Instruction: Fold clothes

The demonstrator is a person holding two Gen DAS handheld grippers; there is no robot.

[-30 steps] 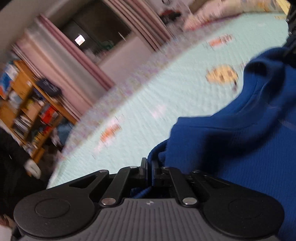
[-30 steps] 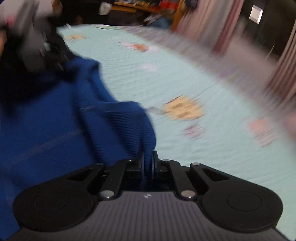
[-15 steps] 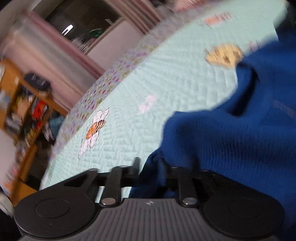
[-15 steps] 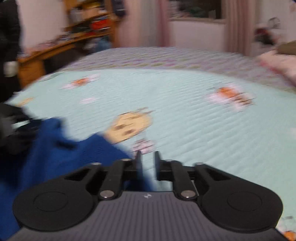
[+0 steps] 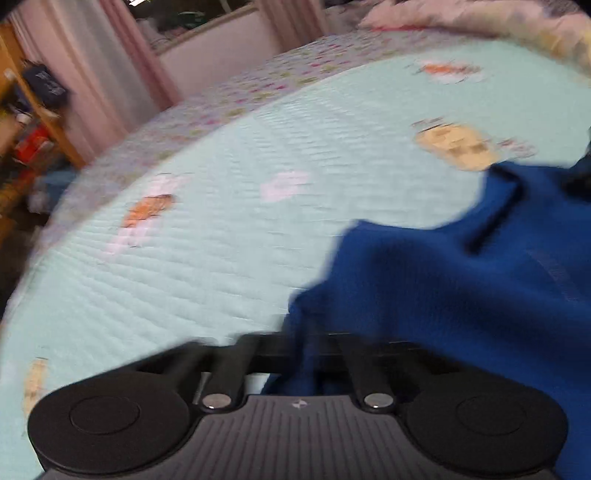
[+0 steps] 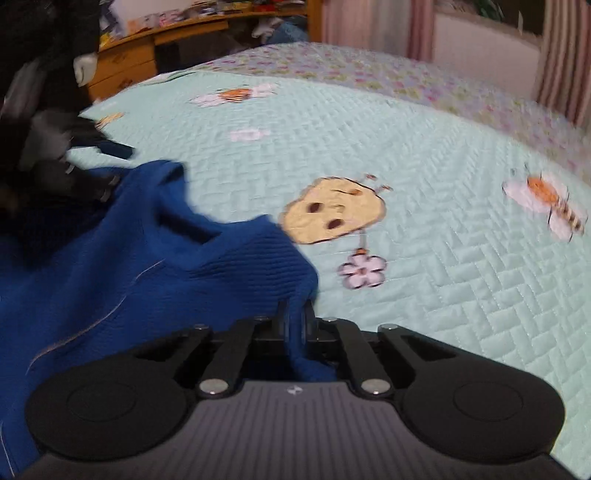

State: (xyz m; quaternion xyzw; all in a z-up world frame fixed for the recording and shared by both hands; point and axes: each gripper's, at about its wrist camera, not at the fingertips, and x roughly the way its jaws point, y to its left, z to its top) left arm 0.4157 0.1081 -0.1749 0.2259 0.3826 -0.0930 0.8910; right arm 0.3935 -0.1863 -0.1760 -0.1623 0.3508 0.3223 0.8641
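A blue knit sweater point(image 5: 461, 295) lies partly bunched on the mint quilt point(image 5: 221, 240), filling the right of the left wrist view. My left gripper point(image 5: 306, 339) is shut on an edge of it, and the cloth drapes over the fingers and hides them. In the right wrist view the sweater point(image 6: 129, 266) spreads to the left, collar fold uppermost. My right gripper point(image 6: 294, 317) is shut on a ribbed corner of it, cloth pinched between the two fingers. The left gripper's dark body point(image 6: 74, 177) shows blurred at the sweater's far corner.
The quilt point(image 6: 443, 258) carries a yellow face patch point(image 6: 332, 210), a flower and bees, with a floral border at its far edge. A wooden shelf point(image 5: 26, 122) and desk point(image 6: 147, 55) stand beyond the bed, pink curtains point(image 5: 110, 74) behind, pillows point(image 5: 461, 18) at the head.
Half a second ago both pairs of fingers stood apart; now both are closed on the sweater's edge. Both views have swung across the bed and sit lower over the quilt.
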